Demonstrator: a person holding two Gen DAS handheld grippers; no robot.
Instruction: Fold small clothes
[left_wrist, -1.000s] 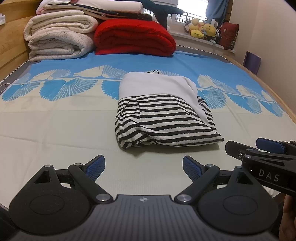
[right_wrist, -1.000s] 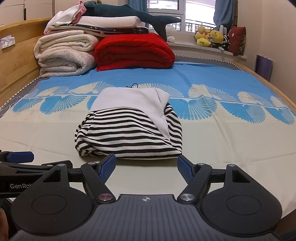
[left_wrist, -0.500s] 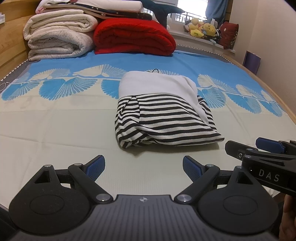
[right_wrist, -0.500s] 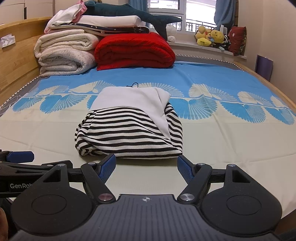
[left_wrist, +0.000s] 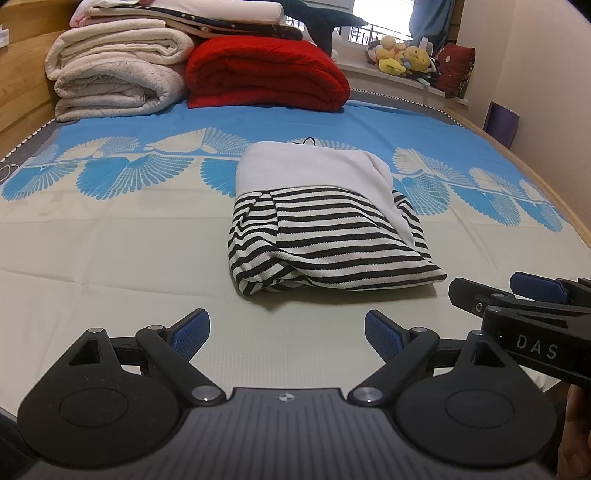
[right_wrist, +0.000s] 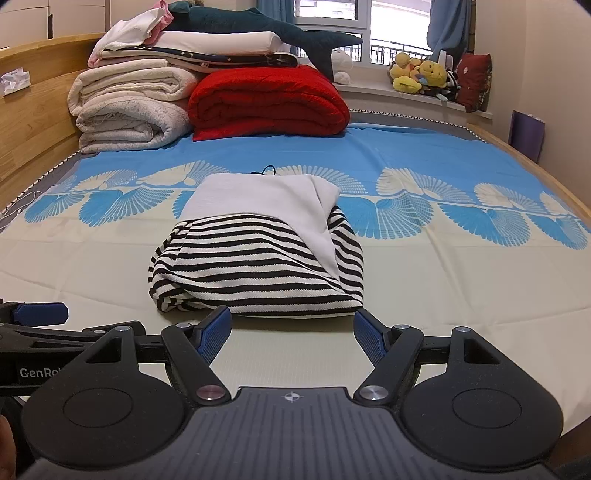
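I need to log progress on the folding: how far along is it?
Done, it seems: the striped garment lies folded into a compact bundle on the bed sheet. In hand: nothing; the left gripper and right gripper are both open, just short of it. Left: perhaps neatening the loose right flap.

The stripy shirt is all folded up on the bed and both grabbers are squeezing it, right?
Not quite. The stripy shirt is folded on the bed, but the right gripper and left gripper are open, short of it, touching nothing. Both wrist views show this.
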